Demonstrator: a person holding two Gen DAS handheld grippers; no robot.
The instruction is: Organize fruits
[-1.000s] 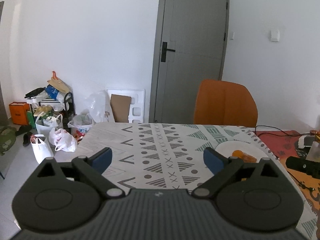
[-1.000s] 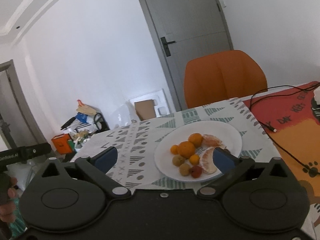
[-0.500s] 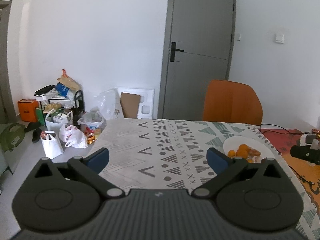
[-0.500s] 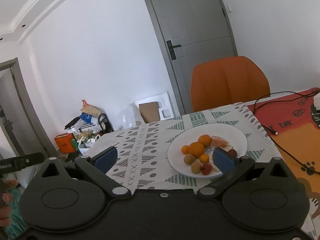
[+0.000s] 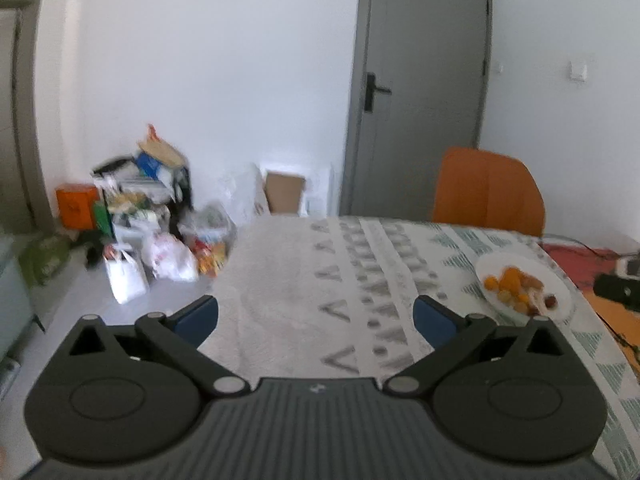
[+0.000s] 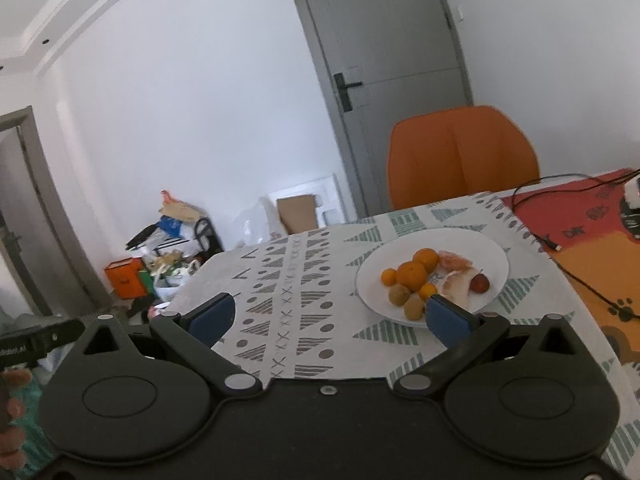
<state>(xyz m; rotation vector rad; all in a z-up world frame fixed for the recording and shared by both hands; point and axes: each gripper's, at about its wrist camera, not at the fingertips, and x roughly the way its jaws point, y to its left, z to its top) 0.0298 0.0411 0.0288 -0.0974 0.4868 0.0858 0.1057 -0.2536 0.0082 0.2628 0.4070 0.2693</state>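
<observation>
Fruits all gathered on a white plate [image 6: 496, 264] at the right side of the worktop [image 6: 288, 280], on a patterned cloth. Two oranges [image 6: 412, 274] touching at the middle, smaller kumquat-like ones [image 6: 388, 276] beside them, two brownish round fruits [image 6: 399, 294] toward the near rim, peeled citrus segments [image 6: 454, 261] behind, a small red fruit [image 6: 479, 282] off to the right. Nothing loose on the cloth around.

Right gripper [image 6: 328, 316] spread wide, holding nothing, hovering short of the plate's near edge. Left gripper [image 5: 316, 316] equally wide and empty, over bare cloth well left of the plate; that view blurred.

Probably light, round and prone to rolling. Oranges firm-skinned: best taken across the widest part. Segments soft and easily crushed, so only a gentle pinch along the thick back. Red fruit small and smooth, likely slippery. Already arranged or awaiting sorting: either fits.
</observation>
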